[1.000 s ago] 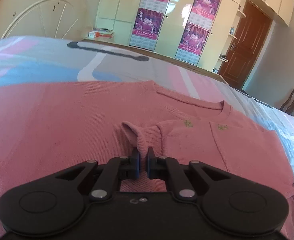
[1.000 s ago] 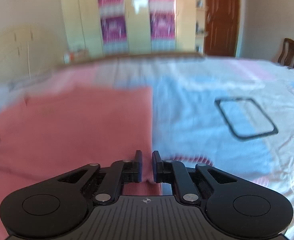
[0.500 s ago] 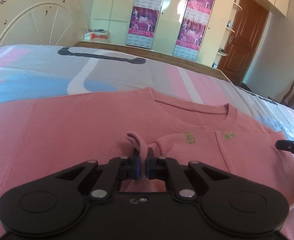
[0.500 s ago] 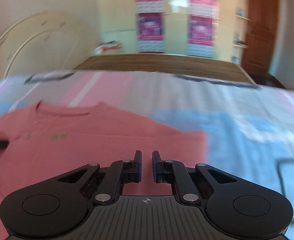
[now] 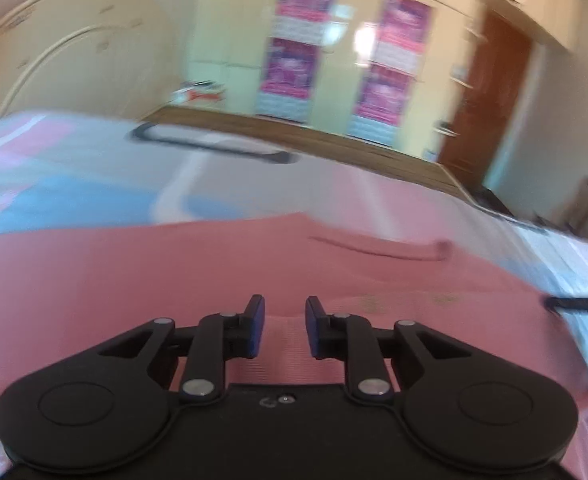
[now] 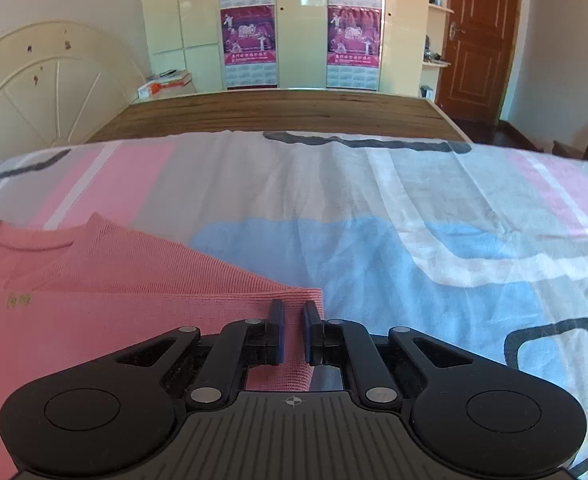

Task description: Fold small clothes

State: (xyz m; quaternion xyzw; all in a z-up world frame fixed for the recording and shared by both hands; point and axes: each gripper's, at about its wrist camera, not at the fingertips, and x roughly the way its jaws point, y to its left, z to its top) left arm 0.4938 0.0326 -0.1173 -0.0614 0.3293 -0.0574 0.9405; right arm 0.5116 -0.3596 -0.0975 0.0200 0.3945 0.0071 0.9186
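Since the earlier frame, the left gripper (image 5: 281,326) has released the sleeve fold: in the blurred left wrist view its jaws now stand spread over the pink ribbed-knit sweater (image 5: 142,280), which lies flat on the bed (image 5: 74,176) under a patchwork-print cover, with a cream arched headboard (image 5: 74,68), a poster-hung wardrobe (image 5: 334,52) and a brown door (image 5: 490,100) behind. In the right wrist view the right gripper (image 6: 293,330) has its jaws nearly closed with the sweater's ribbed corner edge between them; whether the pads bite the cloth cannot be told, and the pink, blue, grey and white cover runs ahead to a wooden footboard (image 6: 286,114).
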